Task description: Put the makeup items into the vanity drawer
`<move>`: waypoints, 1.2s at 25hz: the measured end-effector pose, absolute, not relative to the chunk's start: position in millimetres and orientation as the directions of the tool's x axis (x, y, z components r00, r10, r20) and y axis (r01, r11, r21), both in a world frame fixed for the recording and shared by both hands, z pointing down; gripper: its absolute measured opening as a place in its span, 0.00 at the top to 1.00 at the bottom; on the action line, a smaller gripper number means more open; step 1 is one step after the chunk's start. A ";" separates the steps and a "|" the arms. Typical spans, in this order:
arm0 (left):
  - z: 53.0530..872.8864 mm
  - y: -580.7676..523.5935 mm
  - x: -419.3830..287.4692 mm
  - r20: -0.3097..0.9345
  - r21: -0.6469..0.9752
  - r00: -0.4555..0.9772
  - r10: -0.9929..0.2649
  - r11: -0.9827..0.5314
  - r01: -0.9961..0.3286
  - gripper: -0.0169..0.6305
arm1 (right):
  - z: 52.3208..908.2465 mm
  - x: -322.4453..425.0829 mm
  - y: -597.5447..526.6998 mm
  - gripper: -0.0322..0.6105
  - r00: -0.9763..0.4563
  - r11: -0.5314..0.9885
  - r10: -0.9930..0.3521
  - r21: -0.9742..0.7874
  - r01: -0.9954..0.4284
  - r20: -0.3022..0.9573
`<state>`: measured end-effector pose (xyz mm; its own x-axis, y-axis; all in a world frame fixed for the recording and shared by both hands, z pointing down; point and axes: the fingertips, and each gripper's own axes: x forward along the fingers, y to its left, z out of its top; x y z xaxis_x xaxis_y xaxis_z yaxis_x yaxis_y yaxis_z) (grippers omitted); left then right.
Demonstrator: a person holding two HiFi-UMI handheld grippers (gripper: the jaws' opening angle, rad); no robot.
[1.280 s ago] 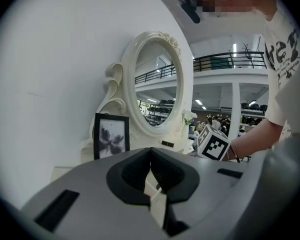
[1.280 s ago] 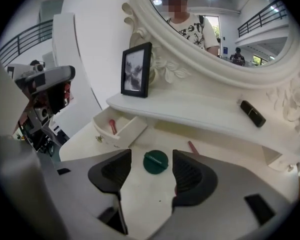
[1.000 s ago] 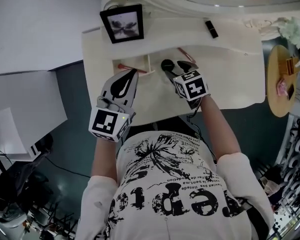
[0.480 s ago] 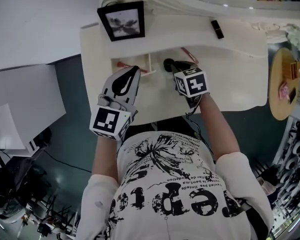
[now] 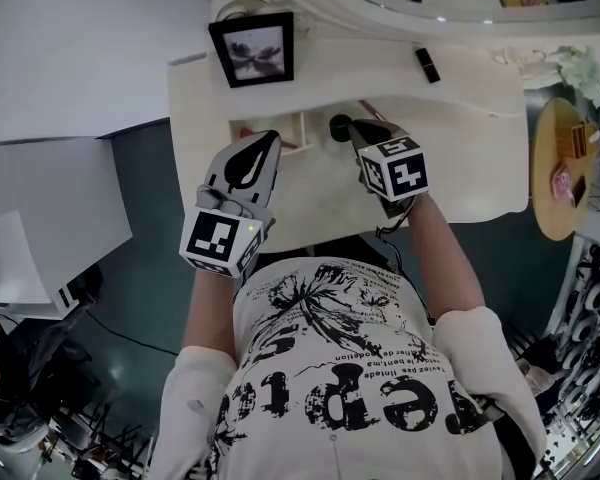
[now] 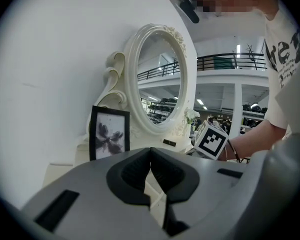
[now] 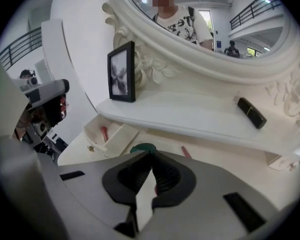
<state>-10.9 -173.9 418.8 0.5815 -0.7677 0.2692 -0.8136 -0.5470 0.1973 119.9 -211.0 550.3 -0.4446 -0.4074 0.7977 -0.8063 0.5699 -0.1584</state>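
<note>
Head view: a cream vanity counter (image 5: 460, 158) is seen from above, with both claws held over it.
Left claw (image 6: 150, 150): clenched on nothing, tips met, held by the drawer (image 7: 121, 134).
Right claw (image 7: 152, 153): closing, tips now met. A green round item (image 7: 142, 147) lies just past them, and whether it is pinched cannot be told.
Drawer: pulled open, with a red stick (image 7: 104, 132) laid inside.
Red pencil (image 7: 185, 151): on the counter, beside the right claw.
Black lipstick (image 7: 251, 112): on the shelf under the mirror (image 7: 215, 19), well apart from the drawer.

Cream vanity (image 5: 480, 158); framed picture (image 5: 252, 48), black tube (image 5: 427, 64) on its shelf (image 7: 200, 115); red pencil (image 7: 185, 152) below
</note>
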 end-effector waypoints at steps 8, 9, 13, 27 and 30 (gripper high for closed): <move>389.4 -154.7 -41.8 0.226 0.153 0.555 -0.800 -0.534 -0.832 0.95 | 499.7 68.6 -205.0 0.90 -0.521 0.653 -0.436 -0.141 -0.745 0.734; 387.1 -152.2 -48.9 0.225 0.146 0.542 -0.810 -0.522 -0.840 0.95 | 497.7 57.7 -204.4 0.90 -0.534 0.669 -0.430 -0.140 -0.730 0.728; 383.4 -139.7 -76.8 0.228 0.142 0.502 -0.834 -0.481 -0.865 0.95 | 496.7 19.9 -197.3 0.90 -0.564 0.710 -0.402 -0.144 -0.690 0.721; 399.8 -96.4 -140.4 0.269 0.153 0.357 -0.895 -0.326 -0.933 0.95 | 523.6 -63.5 -180.2 0.62 -0.630 0.754 -0.306 -0.222 -0.619 0.714; 400.0 -91.6 -143.1 0.268 0.155 0.356 -0.895 -0.325 -0.933 0.95 | 523.3 -59.0 -179.8 0.58 -0.609 0.741 -0.328 -0.204 -0.640 0.722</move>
<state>-143.1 -91.6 400.0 0.3560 -0.8952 0.2680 -0.9331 -0.3248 0.1546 -59.0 -179.8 523.3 -0.6093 -0.3276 0.7221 -0.6402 0.7406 -0.2042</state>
